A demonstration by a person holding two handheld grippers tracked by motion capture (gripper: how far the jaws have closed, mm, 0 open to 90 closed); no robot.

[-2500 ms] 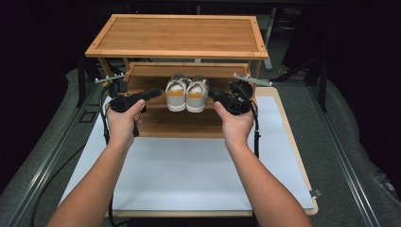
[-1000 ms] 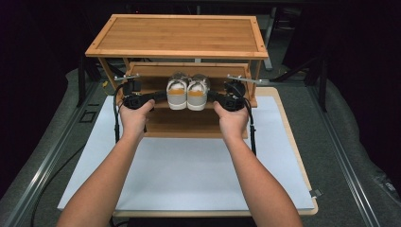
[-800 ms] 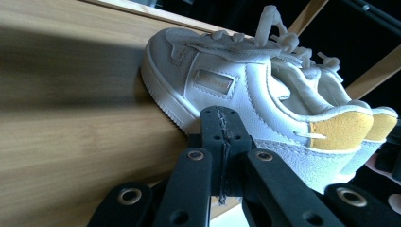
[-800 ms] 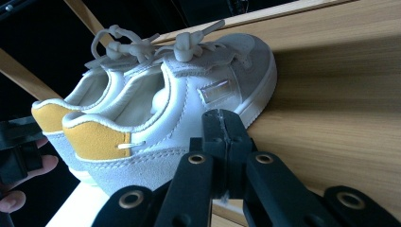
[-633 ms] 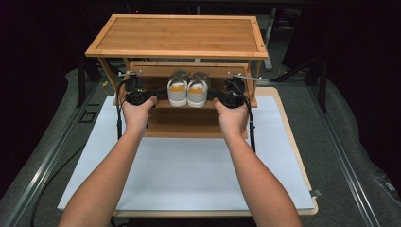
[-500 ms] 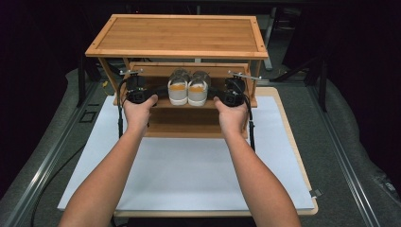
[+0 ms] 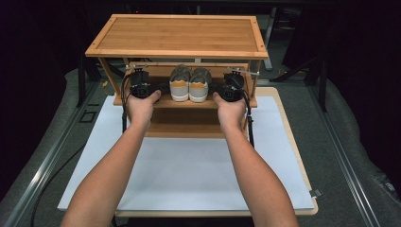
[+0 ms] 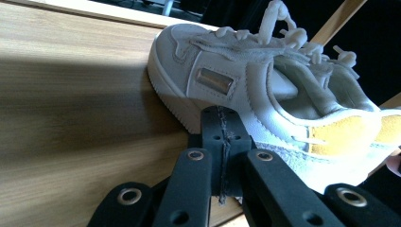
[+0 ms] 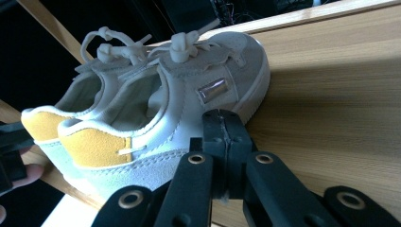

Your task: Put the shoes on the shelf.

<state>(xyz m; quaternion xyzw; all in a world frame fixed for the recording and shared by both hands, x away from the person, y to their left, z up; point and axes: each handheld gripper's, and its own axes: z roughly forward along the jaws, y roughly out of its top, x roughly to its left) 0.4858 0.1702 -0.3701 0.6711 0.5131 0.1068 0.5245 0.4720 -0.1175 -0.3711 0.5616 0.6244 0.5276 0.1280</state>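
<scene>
We take this for a staged recording studio, not a home: beyond each hand-held gripper (image 7: 140, 84) a lone shoe rack (image 7: 177, 35) stands on a white-topped counter (image 7: 189, 165), with black drapes (image 7: 364, 71) all round and floor rails (image 7: 42, 165) beside it.

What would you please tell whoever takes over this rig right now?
Left claw: shut, empty, tip against the outer side of the left shoe.
Right claw: shut, empty, tip against the outer side of the right shoe.
The pair stands side by side, heels toward the person, on the rack's middle shelf.
Done: shoes shelved and bracketed.
Left: probably squaring them, then backing both claws out.
</scene>
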